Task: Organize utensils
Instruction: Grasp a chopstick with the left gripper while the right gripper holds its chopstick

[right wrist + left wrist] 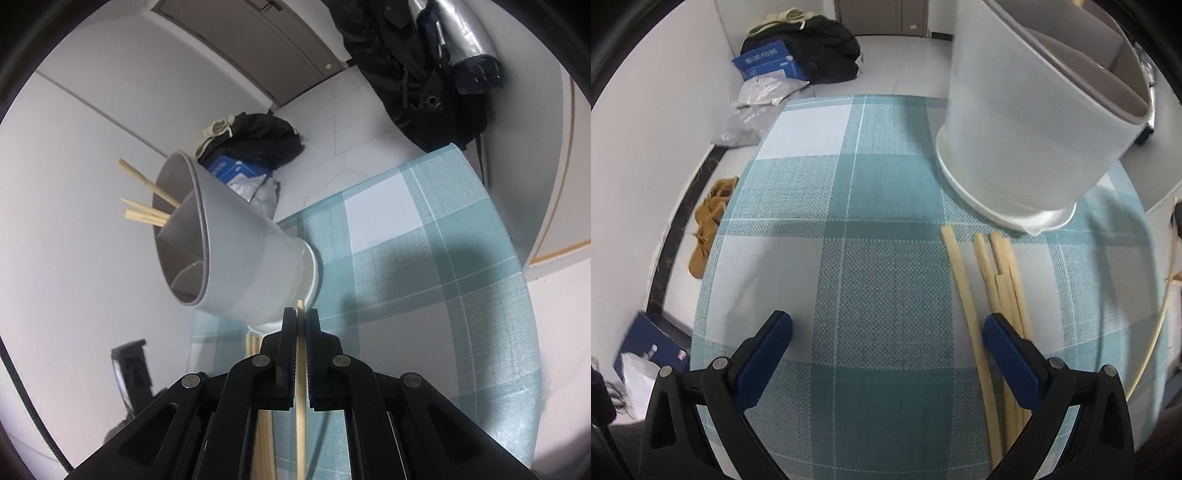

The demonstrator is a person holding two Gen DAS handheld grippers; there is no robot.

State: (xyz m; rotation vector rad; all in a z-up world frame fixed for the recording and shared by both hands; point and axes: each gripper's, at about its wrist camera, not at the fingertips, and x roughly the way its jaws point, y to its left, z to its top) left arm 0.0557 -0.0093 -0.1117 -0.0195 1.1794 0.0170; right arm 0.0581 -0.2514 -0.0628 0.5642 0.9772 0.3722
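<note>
Several pale wooden chopsticks (988, 280) lie side by side on the teal checked tablecloth (879, 221), just in front of a white divided utensil holder (1027, 122). My left gripper (886, 332) hovers open above the cloth, its right finger (1008, 350) over the chopsticks, nothing between the pads. In the right wrist view my right gripper (301, 314) is shut on a single chopstick (300, 398) that runs along its fingers. The holder (240, 254) stands close ahead of it, with a few chopsticks (147, 199) sticking out of its far compartment.
A black bag (820, 48), a blue box (768, 61) and plastic packets lie on the floor beyond the table. Tan shoes (709, 221) sit by the left wall. Dark coats (417, 66) hang at the back. The table's far edge (864, 96) is near the holder.
</note>
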